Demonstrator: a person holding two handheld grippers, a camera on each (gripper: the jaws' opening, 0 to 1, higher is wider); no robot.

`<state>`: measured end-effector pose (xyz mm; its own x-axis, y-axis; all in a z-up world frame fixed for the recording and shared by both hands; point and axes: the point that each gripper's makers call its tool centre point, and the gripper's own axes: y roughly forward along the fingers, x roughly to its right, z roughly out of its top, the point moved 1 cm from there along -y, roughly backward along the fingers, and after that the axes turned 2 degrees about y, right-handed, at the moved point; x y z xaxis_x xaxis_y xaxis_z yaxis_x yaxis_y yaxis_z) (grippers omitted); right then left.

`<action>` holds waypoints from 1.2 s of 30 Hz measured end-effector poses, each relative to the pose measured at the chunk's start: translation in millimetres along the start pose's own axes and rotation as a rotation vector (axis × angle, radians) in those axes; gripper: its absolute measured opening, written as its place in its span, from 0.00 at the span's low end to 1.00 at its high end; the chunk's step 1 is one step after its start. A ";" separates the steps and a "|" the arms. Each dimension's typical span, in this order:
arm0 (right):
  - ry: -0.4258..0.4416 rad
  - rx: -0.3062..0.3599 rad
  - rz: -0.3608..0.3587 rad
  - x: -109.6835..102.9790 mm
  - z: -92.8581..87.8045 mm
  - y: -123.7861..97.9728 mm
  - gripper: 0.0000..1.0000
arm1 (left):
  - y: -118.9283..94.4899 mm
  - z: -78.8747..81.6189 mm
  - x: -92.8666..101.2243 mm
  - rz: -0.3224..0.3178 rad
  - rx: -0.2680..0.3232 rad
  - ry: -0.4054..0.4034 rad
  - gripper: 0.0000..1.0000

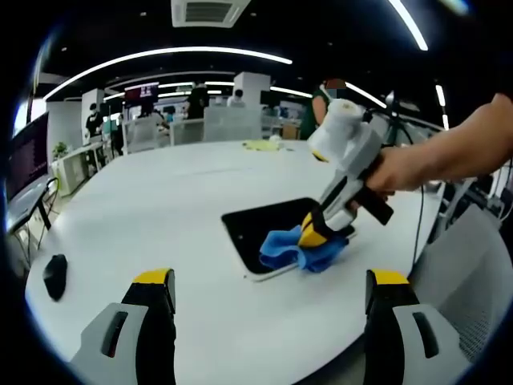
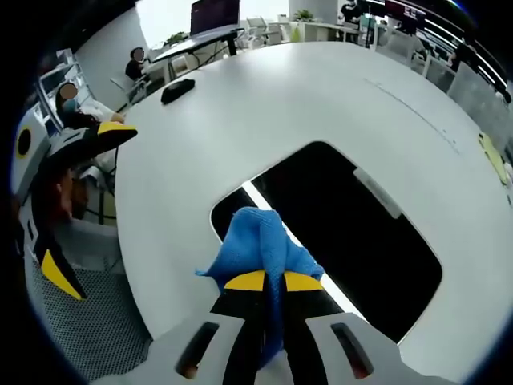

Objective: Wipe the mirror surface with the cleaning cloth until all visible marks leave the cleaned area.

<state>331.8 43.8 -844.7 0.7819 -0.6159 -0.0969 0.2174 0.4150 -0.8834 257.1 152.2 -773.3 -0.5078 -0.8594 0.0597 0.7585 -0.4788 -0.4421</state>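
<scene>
Left gripper view: left gripper (image 1: 270, 298) hovers low over the white table (image 1: 144, 208), jaws spread wide, nothing between them. Ahead, a hand (image 1: 405, 170) reaches in from the right and angles the right gripper (image 1: 314, 234) steeply down, pressing the blue cloth (image 1: 302, 250) onto the near edge of the dark mirror (image 1: 260, 224), which lies flat on the table.

Right gripper view: right gripper (image 2: 266, 282) jaws clenched on the cloth (image 2: 256, 237), bunched against the mirror (image 2: 353, 237). A black mouse (image 2: 177, 90) sits well apart near the table's far edge.

left tongs (image 1: 268, 293) agape; right tongs (image 2: 274, 282) clamped
</scene>
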 end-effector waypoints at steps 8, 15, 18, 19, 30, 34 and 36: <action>0.008 -0.023 0.009 5.0 1.5 0.9 0.02 | 0.0 0.0 0.5 -0.002 -0.001 -0.001 0.99; -0.002 -0.037 0.001 11.6 5.8 2.0 0.02 | -0.3 -0.4 1.0 -0.007 -0.003 0.001 0.99; -0.006 -0.044 -0.002 15.3 8.3 2.9 0.02 | -0.4 -0.5 0.9 -0.007 -0.003 0.000 0.99; -0.008 -0.045 -0.003 16.5 8.9 3.1 0.02 | -0.5 -0.5 0.8 -0.006 -0.003 0.000 0.99; -0.017 -0.059 -0.013 30.8 17.9 6.2 0.02 | -0.1 -1.1 0.1 -0.005 -0.003 -0.003 0.99; -0.022 -0.062 -0.019 36.1 20.9 7.0 0.02 | -0.1 -1.3 0.6 -0.007 -0.004 -0.003 0.99; -0.024 -0.064 -0.022 39.4 22.7 7.4 0.02 | -0.1 -1.4 0.7 -0.007 -0.005 -0.002 0.99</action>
<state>377.5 37.8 -844.7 0.7911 -0.6080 -0.0669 0.1976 0.3575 -0.9128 256.1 151.8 -774.5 -0.5120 -0.8565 0.0650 0.7529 -0.4839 -0.4461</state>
